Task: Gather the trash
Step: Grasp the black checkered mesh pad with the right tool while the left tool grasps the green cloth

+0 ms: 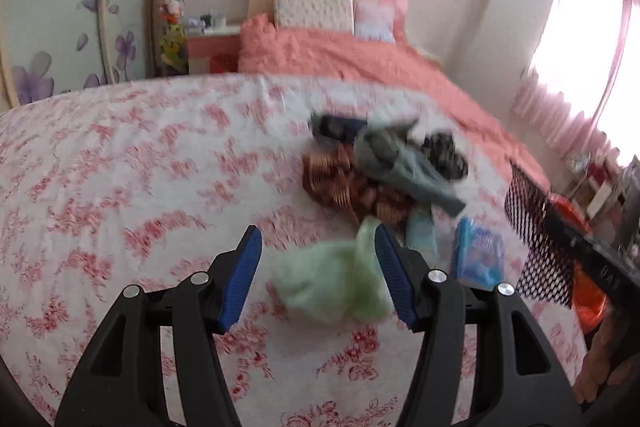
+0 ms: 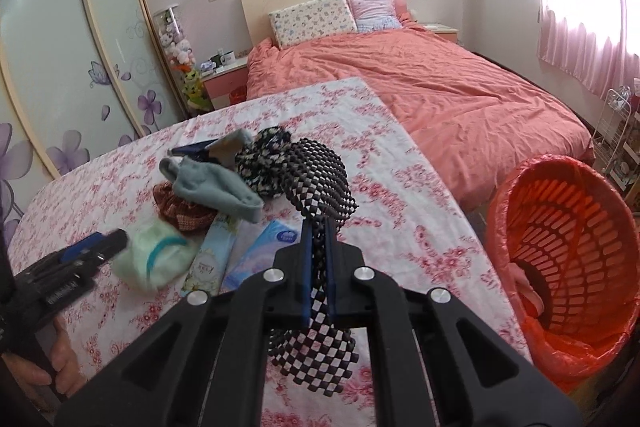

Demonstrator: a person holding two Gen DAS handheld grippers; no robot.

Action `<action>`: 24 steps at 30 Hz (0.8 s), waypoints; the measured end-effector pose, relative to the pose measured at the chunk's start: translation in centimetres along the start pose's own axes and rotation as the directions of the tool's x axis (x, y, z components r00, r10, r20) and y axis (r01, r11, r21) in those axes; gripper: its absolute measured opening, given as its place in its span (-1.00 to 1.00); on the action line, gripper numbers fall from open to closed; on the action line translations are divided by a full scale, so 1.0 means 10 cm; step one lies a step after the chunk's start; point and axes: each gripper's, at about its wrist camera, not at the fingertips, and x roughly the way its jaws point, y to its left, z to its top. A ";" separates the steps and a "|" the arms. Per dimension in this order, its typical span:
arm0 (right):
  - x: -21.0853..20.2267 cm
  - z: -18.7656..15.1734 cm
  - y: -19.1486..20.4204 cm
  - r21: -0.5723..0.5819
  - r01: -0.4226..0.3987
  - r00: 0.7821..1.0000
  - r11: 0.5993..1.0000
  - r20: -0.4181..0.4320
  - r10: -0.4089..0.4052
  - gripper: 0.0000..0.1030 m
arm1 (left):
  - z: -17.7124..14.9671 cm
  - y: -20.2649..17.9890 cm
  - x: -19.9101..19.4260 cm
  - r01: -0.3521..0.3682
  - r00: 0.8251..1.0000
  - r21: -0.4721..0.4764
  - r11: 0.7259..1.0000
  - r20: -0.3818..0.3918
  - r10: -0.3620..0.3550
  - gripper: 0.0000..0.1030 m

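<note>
Bedroom conditions: a table under a pink floral cloth [image 2: 120, 167] stood before a coral-covered bed [image 2: 460, 95]. At left, the left gripper [image 1: 318, 239] was held low over the cloth, jaws wide, flanking a pale green crumpled wrapper [image 1: 328, 283]. Beyond it lay a heap of socks [image 2: 216, 187] and two tissue packets [image 2: 260, 255]. The right gripper [image 2: 319, 247] was clamped on a black mesh mat [image 2: 320, 171]. At far right, an orange bin [image 2: 568, 267] stood beside the table.

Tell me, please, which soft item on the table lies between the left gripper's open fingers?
The pale green bag: it sits inside the left gripper, apart from the clothes pile.
</note>
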 end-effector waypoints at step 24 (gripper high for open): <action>0.15 -0.10 -0.14 0.036 0.019 0.999 0.999 -0.048 -0.017 -0.87 | -0.22 -0.37 0.50 -0.033 0.981 0.156 0.987 -0.182 0.062 0.17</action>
